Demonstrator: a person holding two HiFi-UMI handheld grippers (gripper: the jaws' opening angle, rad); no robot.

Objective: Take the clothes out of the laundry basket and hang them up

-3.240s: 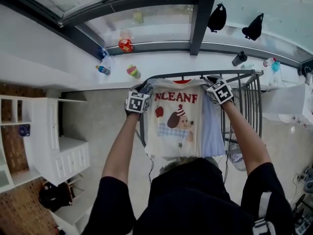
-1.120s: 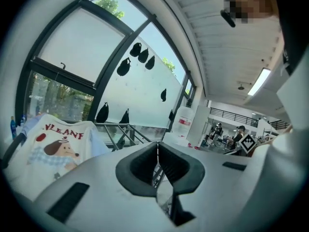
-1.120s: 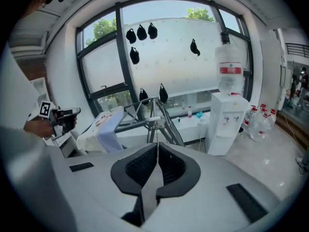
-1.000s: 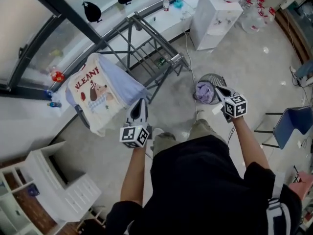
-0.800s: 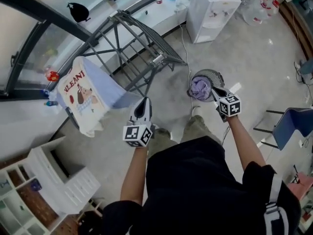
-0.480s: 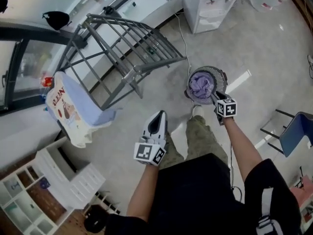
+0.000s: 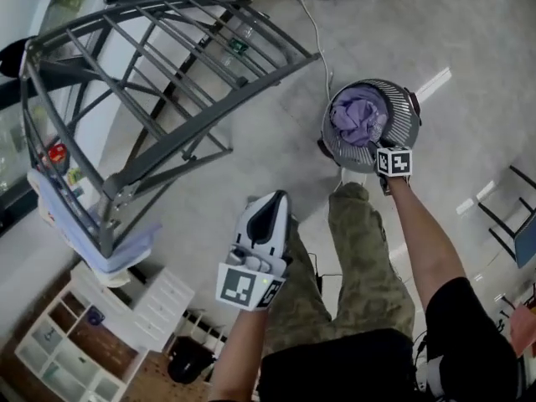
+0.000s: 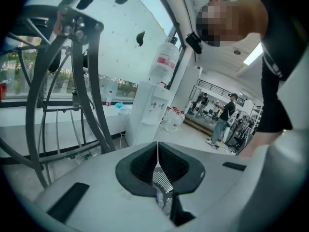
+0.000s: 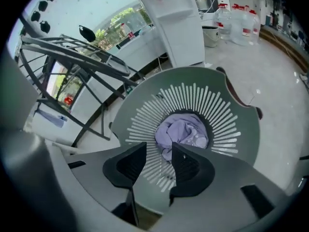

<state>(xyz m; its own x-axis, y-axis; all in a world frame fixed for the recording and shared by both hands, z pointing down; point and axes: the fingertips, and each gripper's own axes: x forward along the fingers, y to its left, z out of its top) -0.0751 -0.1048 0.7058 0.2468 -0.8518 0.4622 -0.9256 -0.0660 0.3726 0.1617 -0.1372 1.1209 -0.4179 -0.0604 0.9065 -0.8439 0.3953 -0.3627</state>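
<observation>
Clothes (image 7: 358, 115) are the goal. Nearest, left gripper (image 7: 273, 201) hangs by the leg, jaws pressed together and empty, likely spare for this reach. Right gripper (image 9: 157, 156) points down over basket (image 7: 408, 111). Its jaws have just been opening, nothing between them yet, readied to pinch the lilac bundle inside. Beyond, rack (image 7: 167, 48) carries one garment (image 7: 88, 245)

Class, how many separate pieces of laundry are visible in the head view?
2: a lilac bundle in the grey basket, and pale blue cloth draped over the drying rack's left end. More may be hidden beneath either.
</observation>
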